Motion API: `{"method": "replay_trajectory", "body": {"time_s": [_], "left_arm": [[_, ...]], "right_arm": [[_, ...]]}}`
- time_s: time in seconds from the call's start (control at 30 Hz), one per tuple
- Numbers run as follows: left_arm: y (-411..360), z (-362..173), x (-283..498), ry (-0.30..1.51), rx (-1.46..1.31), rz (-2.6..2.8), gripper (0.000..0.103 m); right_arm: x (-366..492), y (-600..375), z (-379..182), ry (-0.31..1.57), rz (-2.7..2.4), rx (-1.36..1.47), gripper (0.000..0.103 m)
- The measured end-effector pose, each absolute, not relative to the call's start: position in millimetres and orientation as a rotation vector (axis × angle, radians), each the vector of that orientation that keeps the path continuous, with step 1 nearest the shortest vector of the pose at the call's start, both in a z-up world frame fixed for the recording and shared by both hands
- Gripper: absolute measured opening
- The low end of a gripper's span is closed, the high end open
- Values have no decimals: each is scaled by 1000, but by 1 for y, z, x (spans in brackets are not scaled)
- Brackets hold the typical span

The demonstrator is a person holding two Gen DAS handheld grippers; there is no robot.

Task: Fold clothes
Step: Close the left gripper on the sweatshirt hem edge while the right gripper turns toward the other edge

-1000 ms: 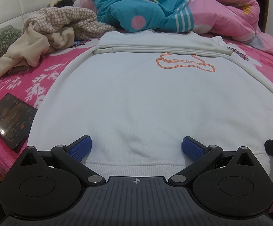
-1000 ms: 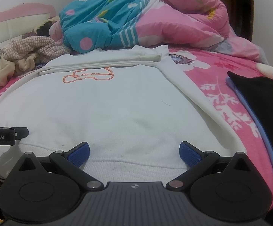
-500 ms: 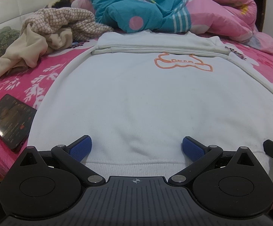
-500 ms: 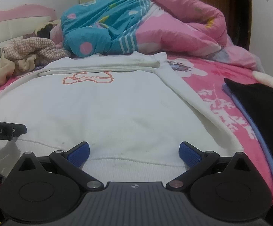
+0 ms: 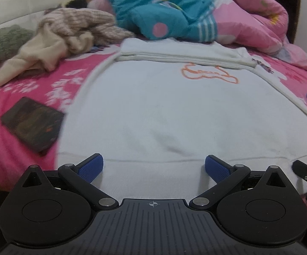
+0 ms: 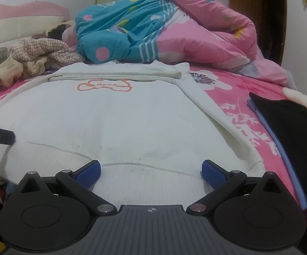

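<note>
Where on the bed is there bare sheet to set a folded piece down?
Bare pink sheet lies between the white sweatshirt and the black garment. A narrower patch sits between the beige clothes heap, the dark phone and the sweatshirt. The far end is crowded by the quilt.

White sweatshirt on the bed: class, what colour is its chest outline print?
Orange outline print, clearest in the right wrist view.

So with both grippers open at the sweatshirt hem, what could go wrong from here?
1. The left hand-held gripper and right hand-held gripper may pinch only the top layer of the white sweatshirt, skewing the fold.
2. The phone lies beside the sweatshirt's left edge; dragged fabric might catch it.
</note>
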State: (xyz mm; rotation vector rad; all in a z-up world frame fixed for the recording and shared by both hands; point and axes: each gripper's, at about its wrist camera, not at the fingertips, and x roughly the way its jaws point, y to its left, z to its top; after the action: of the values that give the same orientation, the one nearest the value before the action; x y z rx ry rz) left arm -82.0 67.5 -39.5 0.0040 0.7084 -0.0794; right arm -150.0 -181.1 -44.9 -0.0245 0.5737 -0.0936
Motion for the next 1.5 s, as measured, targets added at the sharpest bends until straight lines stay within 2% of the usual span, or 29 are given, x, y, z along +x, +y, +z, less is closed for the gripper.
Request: {"method": "replay_trajectory", "body": {"time_s": [0.33,0.87,0.93,1.0,1.17,1.2,1.5], "left_arm": [[122,-37,-114,670,-46,12,103],[149,-53,-122,649,-157,8,97],[153,-53,-124,636,-176,0,93],[156,-53,-126,622,-201,-11,80],[168,-54,-129,594,-276,-40,70],[170,-55,-129,595,-288,-47,66],[187,-63,-130,603,-363,-107,56]], "right_arm": [[-173,-182,-38,592,-2,34,103],[-173,-192,-36,646,267,430,103],[-170,-191,-36,652,285,461,103],[-169,-189,-37,656,307,490,103],[-164,-188,-41,666,392,586,103],[-162,-187,-43,670,412,614,102],[-142,-169,-57,750,563,763,86]]}}
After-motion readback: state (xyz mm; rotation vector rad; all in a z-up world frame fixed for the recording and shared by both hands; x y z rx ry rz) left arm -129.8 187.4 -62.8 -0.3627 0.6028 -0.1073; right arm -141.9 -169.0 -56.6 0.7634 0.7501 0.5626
